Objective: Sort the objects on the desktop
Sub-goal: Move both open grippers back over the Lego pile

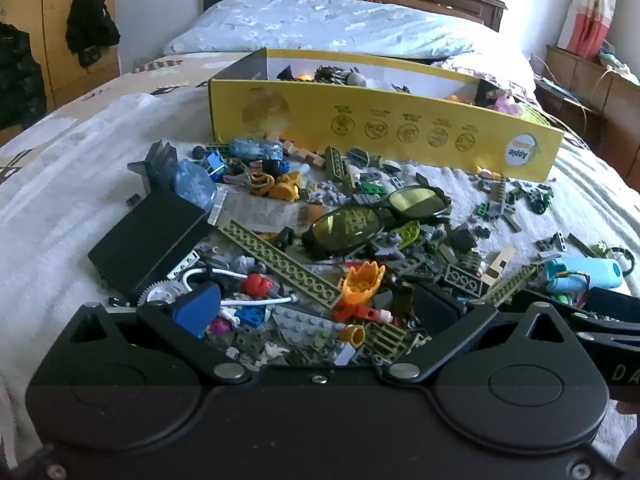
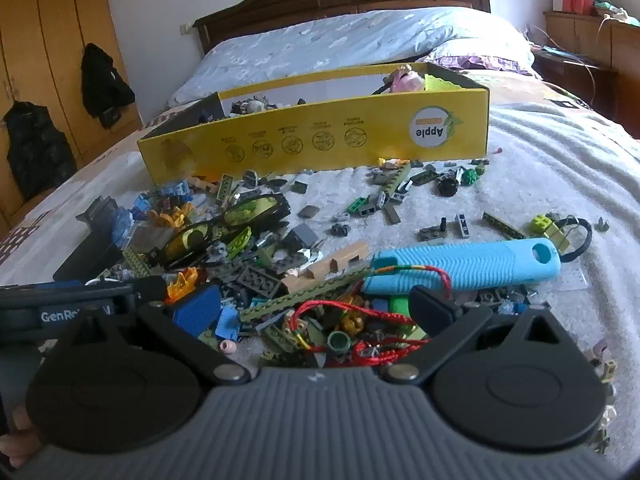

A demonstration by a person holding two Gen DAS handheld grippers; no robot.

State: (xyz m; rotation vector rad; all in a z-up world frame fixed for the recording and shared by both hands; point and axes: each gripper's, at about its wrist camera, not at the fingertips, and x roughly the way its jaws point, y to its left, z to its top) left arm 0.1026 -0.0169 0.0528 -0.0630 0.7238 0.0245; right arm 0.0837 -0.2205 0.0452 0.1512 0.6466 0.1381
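A heap of small building bricks (image 1: 320, 264) lies on the bed cover. On the heap rest yellow-lensed sunglasses (image 1: 376, 216) (image 2: 224, 224). A black box (image 1: 148, 236) sits at the heap's left, and a long olive plate (image 1: 280, 260) and an orange flame piece (image 1: 362, 280) lie in it. A light-blue ribbed handle (image 2: 464, 268) (image 1: 580, 276) lies to the right, with a red cord (image 2: 360, 320) beside it. My left gripper (image 1: 316, 308) hovers open over the near bricks. My right gripper (image 2: 314, 312) is open above the red cord, gripping nothing.
A long yellow cardboard box (image 1: 380, 120) (image 2: 320, 140) with toys inside stands behind the heap. Behind it are pillows (image 1: 320, 24) and a wooden headboard. Scattered bricks (image 2: 400, 200) dot the cover to the right. The left gripper's body (image 2: 80, 304) sits close to the right one.
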